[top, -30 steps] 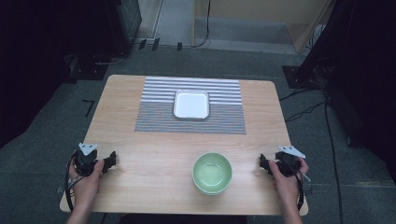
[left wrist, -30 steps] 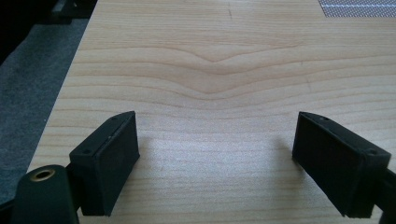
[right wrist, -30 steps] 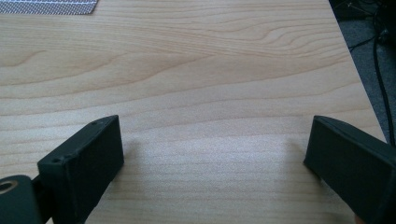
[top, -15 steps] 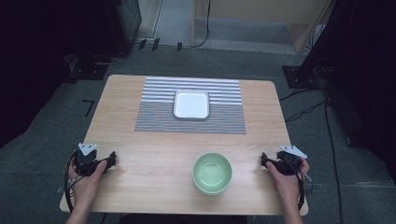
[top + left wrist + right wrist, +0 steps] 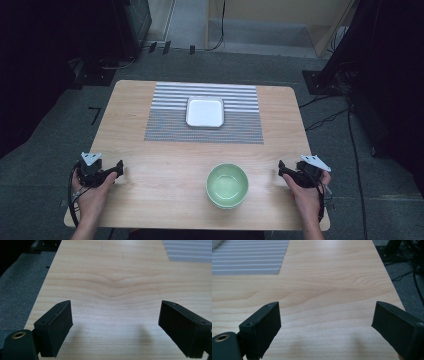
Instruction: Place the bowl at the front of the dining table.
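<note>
Striped placemat (image 5: pixel 188 251) gets chopped off at the top corner in both gripper views, and the person's forearms run off the high view's bottom edge.

Light wood table (image 5: pixel 165 185) with rounded corners on grey carpet floor (image 5: pixel 45 150). Dark equipment stands (image 5: pixel 125 25) at far left and right edges, black cables (image 5: pixel 325 117) trailing over the carpet on the right. Pale floor strip (image 5: pixel 190 20) and tan wall panel (image 5: pixel 280 20) at the back. Room dim at the sides.
</note>
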{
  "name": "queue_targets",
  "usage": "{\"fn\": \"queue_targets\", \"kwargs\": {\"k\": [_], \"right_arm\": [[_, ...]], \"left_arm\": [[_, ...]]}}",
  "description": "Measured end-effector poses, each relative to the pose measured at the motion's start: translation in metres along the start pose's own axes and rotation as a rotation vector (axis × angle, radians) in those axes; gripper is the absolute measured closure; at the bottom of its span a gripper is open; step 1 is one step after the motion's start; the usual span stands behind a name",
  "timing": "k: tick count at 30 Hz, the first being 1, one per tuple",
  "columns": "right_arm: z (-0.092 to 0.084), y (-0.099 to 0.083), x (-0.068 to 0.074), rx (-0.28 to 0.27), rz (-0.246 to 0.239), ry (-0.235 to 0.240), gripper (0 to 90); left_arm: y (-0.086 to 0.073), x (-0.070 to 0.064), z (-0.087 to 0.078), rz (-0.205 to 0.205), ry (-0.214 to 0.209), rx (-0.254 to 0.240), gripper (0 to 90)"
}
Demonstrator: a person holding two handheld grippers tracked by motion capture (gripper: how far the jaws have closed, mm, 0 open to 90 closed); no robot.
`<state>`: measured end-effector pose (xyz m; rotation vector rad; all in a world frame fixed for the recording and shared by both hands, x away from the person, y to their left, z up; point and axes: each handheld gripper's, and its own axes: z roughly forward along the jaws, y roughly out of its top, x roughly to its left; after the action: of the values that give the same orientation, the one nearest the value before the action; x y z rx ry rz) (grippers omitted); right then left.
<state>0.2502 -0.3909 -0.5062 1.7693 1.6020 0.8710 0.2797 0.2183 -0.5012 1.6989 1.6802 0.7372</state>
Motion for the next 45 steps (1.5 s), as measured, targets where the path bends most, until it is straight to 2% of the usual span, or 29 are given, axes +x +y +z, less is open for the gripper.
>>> {"fn": "queue_targets", "kwargs": {"k": [4,5,6,11,12,17,20,21,30,31,33,35,36,37,39,41,45], "right_arm": [[-0.008,0.005,0.009,-0.039,-0.004,0.038,7.3],[-0.01,0.007,0.012,-0.05,-0.011,0.049,7.3],[-0.013,0.008,0.015,-0.059,-0.017,0.056,7.3],[-0.023,0.014,0.028,-0.08,-0.017,0.104,7.3],[-0.024,0.014,0.03,-0.081,-0.022,0.11,7.4],[-0.029,0.017,0.043,-0.078,-0.039,0.132,7.7],[-0.032,0.017,0.047,-0.081,-0.049,0.124,7.7],[-0.036,0.018,0.052,-0.09,-0.058,0.126,7.7],[-0.048,0.022,0.067,-0.117,-0.079,0.156,8.0],[-0.05,0.022,0.072,-0.128,-0.11,0.133,8.0],[-0.052,0.022,0.075,-0.131,-0.111,0.144,8.1],[-0.055,0.023,0.078,-0.133,-0.104,0.162,8.3],[-0.056,0.023,0.079,-0.134,-0.102,0.167,9.9],[-0.057,0.023,0.08,-0.142,-0.101,0.171,15.4],[-0.058,0.023,0.081,-0.148,-0.1,0.177,14.8],[-0.06,0.023,0.084,-0.164,-0.116,0.159,15.5],[-0.062,0.023,0.086,-0.167,-0.11,0.178,17.2]], "left_arm": [[0.005,-0.011,-0.009,-0.005,-0.054,-0.03,11.5],[0.005,-0.011,-0.009,-0.005,-0.054,-0.03,11.6],[0.008,-0.017,-0.013,-0.015,-0.096,-0.052,11.6],[0.012,-0.028,-0.021,-0.015,-0.134,-0.073,11.6],[0.014,-0.033,-0.025,-0.005,-0.149,-0.076,11.6],[0.016,-0.046,-0.031,0.016,-0.179,-0.083,11.6],[0.017,-0.05,-0.033,0.013,-0.197,-0.084,11.6],[0.017,-0.055,-0.035,0.017,-0.216,-0.082,11.7],[0.021,-0.071,-0.044,0.033,-0.261,-0.098,12.1],[0.021,-0.073,-0.045,0.035,-0.27,-0.099,12.2],[0.021,-0.076,-0.047,0.035,-0.273,-0.108,12.7],[0.022,-0.082,-0.051,0.034,-0.3,-0.11,13.0],[0.022,-0.084,-0.052,0.037,-0.305,-0.112,13.0],[0.022,-0.086,-0.053,0.045,-0.309,-0.112,13.0],[0.022,-0.088,-0.054,0.047,-0.309,-0.113,13.0],[0.022,-0.094,-0.056,0.051,-0.318,-0.116,13.1],[0.023,-0.101,-0.058,0.062,-0.335,-0.115,13.1]]}}
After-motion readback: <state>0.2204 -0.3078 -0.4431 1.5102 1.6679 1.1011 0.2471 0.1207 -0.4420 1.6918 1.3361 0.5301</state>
